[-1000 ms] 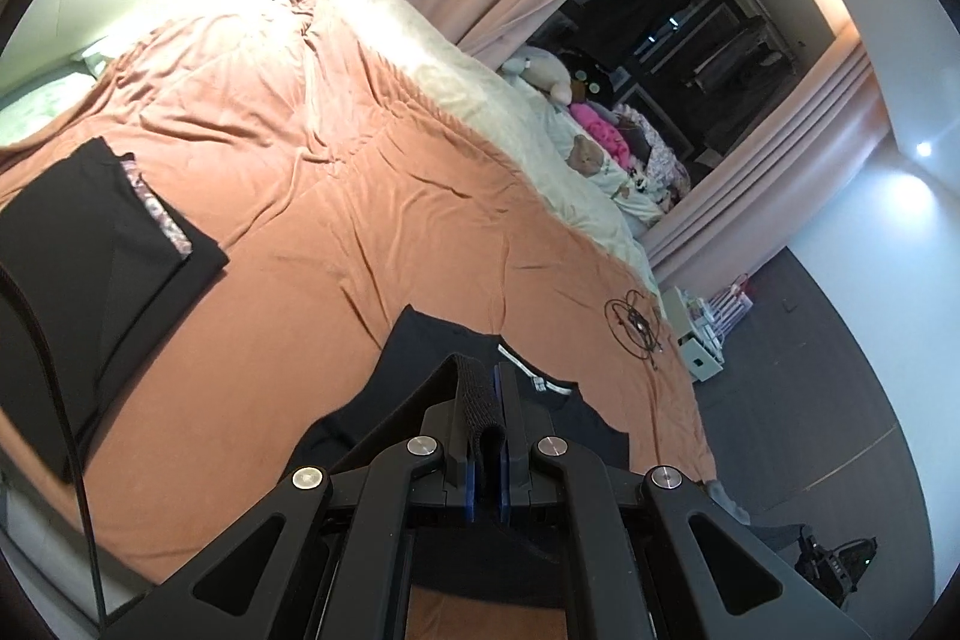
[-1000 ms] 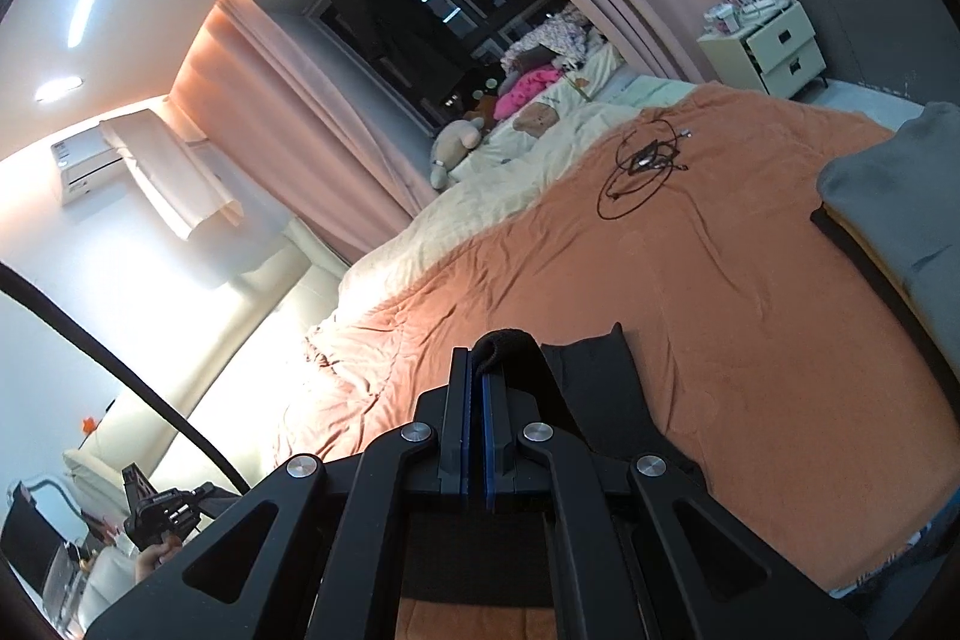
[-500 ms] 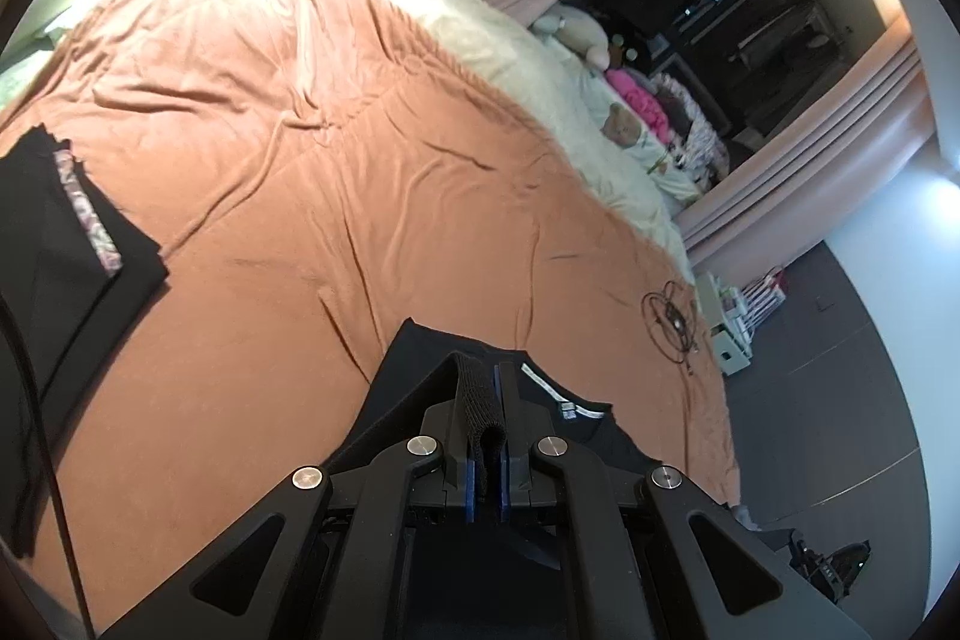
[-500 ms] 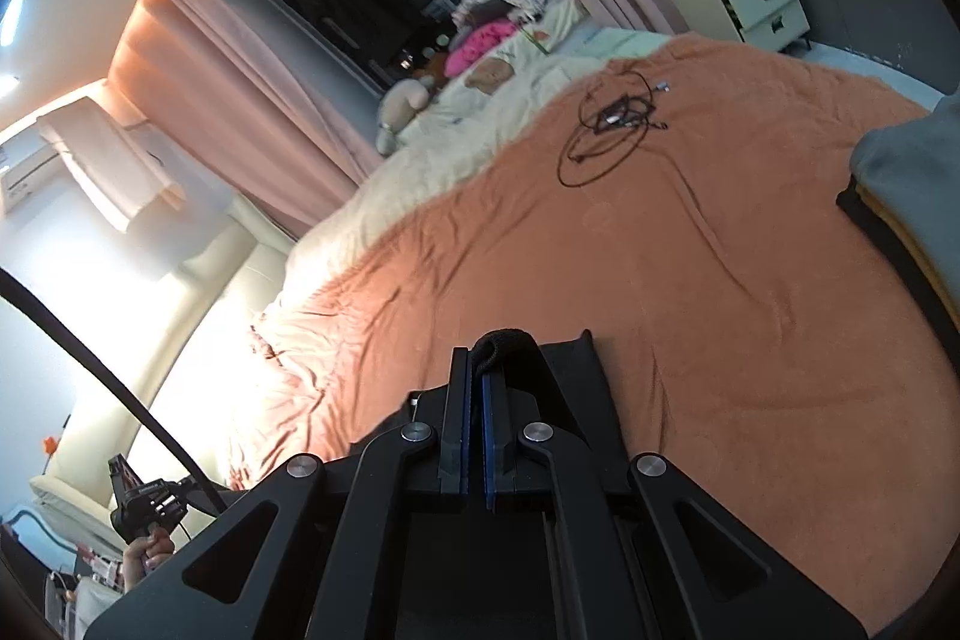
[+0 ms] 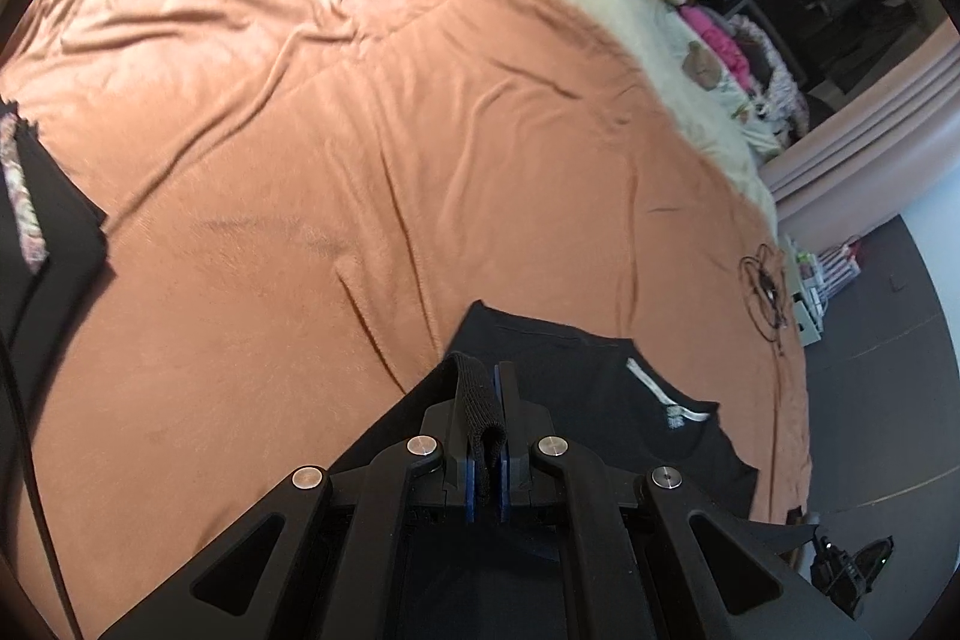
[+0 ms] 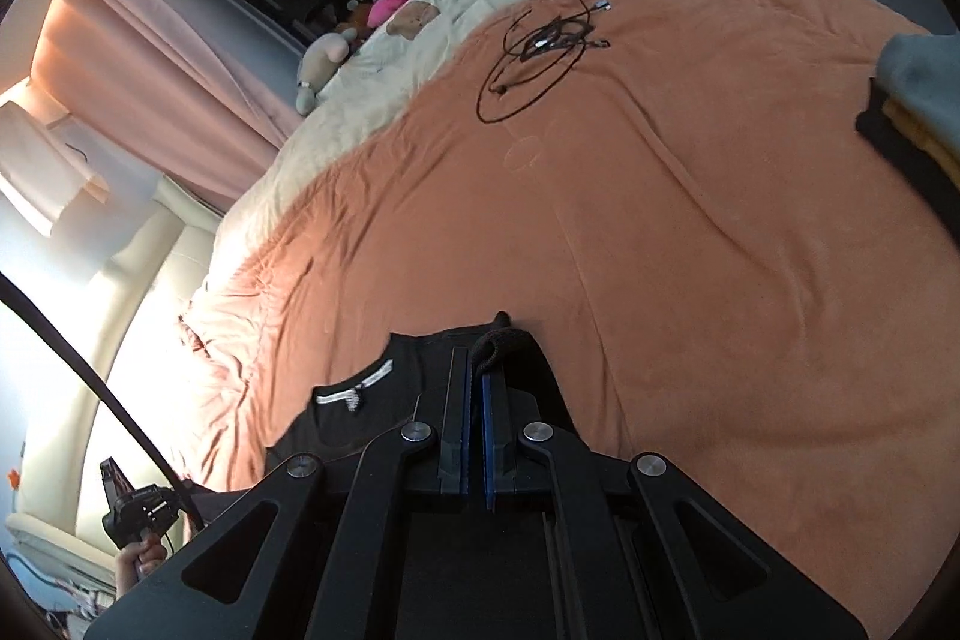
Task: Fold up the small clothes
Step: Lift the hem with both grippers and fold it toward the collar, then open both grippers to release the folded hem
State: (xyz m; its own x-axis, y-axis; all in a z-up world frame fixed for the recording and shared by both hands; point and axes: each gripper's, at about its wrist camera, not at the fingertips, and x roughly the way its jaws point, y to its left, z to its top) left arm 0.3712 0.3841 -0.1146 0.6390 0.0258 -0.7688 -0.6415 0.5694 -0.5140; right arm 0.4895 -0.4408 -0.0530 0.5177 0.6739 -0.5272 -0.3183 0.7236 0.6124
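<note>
Both grippers are pinched tight on the black shirt: the left gripper (image 5: 486, 436) and the right gripper (image 6: 476, 400) each hold a bit of its edge. It hangs low over the orange bed cover (image 5: 360, 160). Lower both together, pull it flat, then let go.

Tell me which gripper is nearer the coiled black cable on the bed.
Right. The right gripper, holding the black shirt, has the coiled black cable ahead across open blanket. From the left gripper, it lies far off to the side.
</note>
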